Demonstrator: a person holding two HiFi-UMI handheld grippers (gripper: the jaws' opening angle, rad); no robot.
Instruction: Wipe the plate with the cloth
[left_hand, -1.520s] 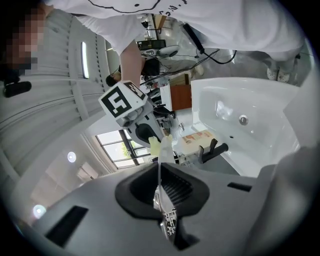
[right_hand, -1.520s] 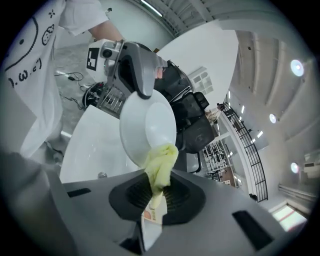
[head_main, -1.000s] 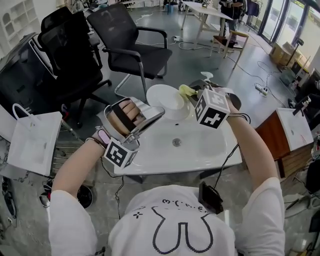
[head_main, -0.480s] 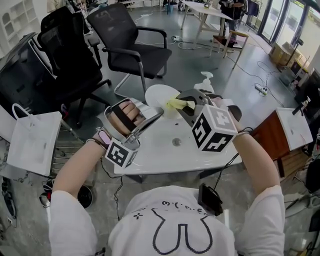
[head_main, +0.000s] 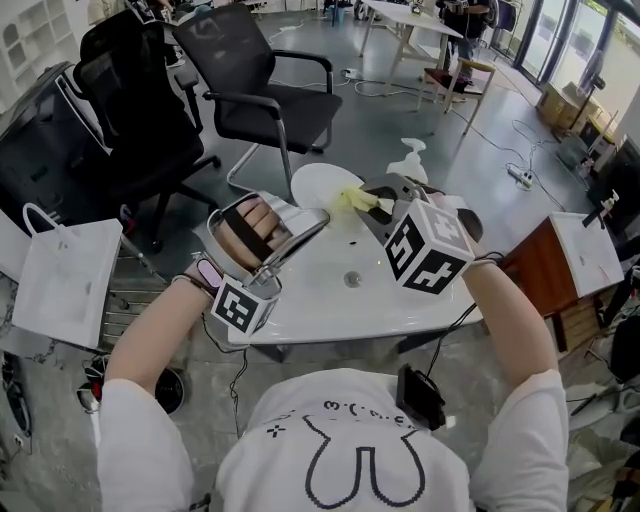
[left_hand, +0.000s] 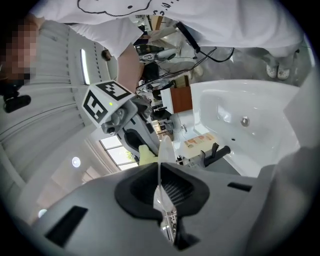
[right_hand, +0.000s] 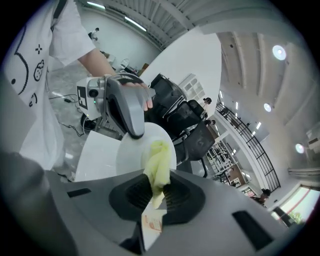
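At the bottom of the head view the person's white shirt (head_main: 350, 450) is filling the near edge, and just beyond it a white washbasin top (head_main: 300, 310) is spreading across the middle of the frame, its shallow bowl dipping to a round drain (head_main: 351, 279). A brown wooden cabinet (head_main: 540, 280) is standing at the right, and a white bag (head_main: 60, 285) is resting on the grey floor at the left. Past the basin's far edge a white pump bottle (head_main: 412, 160) is standing, and further off, in the upper left, black office chairs (head_main: 265, 90) are sitting on the open floor, with tables and tall windows running along the top right. Both bare forearms are reaching forward over the basin. The left gripper (head_main: 318, 222) is pointing level from the left, its jaws pressing together on the rim of the white plate (head_main: 320, 185), which is hanging tilted above the basin's far side; the left gripper view is showing that plate edge-on as a thin white line between the pads. The right gripper (head_main: 375, 200) is angling downward from the right, its marker cube (head_main: 428, 255) facing the camera, its jaws pinching a bunched yellow cloth (head_main: 355, 200), and the cloth's free end is lying against the right part of the plate's face.
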